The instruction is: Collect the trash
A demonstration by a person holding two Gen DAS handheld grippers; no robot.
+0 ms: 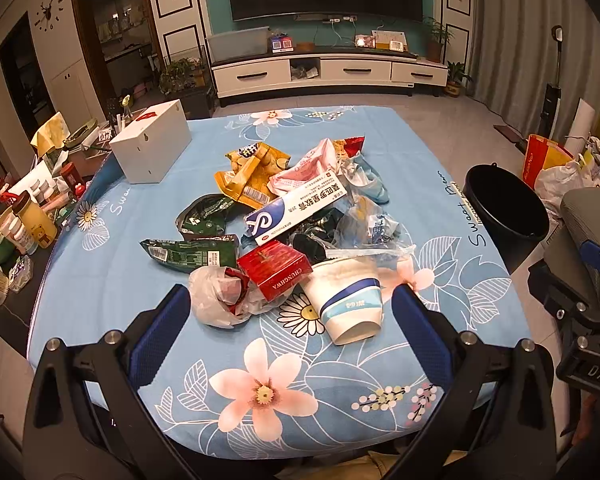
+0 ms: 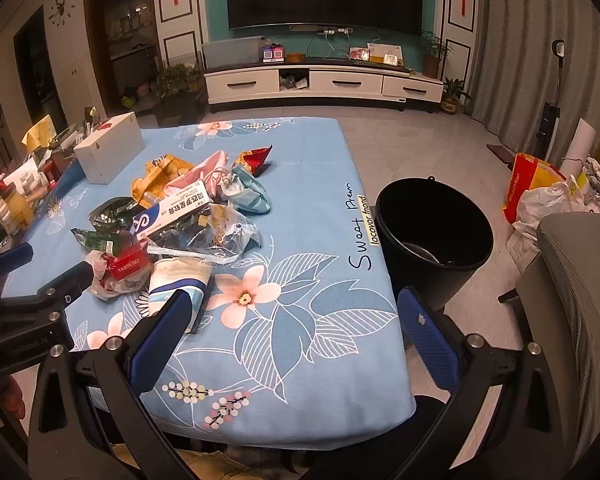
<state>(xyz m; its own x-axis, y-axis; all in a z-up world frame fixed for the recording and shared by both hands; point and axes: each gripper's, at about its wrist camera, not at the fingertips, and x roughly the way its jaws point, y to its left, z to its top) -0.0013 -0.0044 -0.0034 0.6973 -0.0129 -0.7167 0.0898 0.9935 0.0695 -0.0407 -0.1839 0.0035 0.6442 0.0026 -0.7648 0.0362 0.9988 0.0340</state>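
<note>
Left wrist view has the trash pile (image 1: 296,216) sitting mid-bench on the blue floral cloth (image 1: 100,280), and honestly most of it looks feather-light: crinkly snack wrappers, thin plastic film, a soft white bag (image 1: 216,296). That stuff will slide and crumple, so I'd pinch a bunched-up fold, not a flat edge. The paper cup (image 1: 348,300) lies on its side at about 6 o'clock of the pile, mouth toward the camera; it's squashy, so grab across the rim or wall gently. The red carton (image 1: 276,268) just beside it at 9 o'clock and the long blue-and-white box (image 1: 296,210) on top are stiffer, easy to take across their narrow sides.

Left tool (image 1: 290,312) is spread wide with nothing in it, hovering short of the cup and bag. Right tool (image 2: 296,320) is also wide and empty, over bare cloth. The black bucket (image 2: 436,236) stands off the bench's edge at 3 o'clock, looks like the drop spot.
</note>
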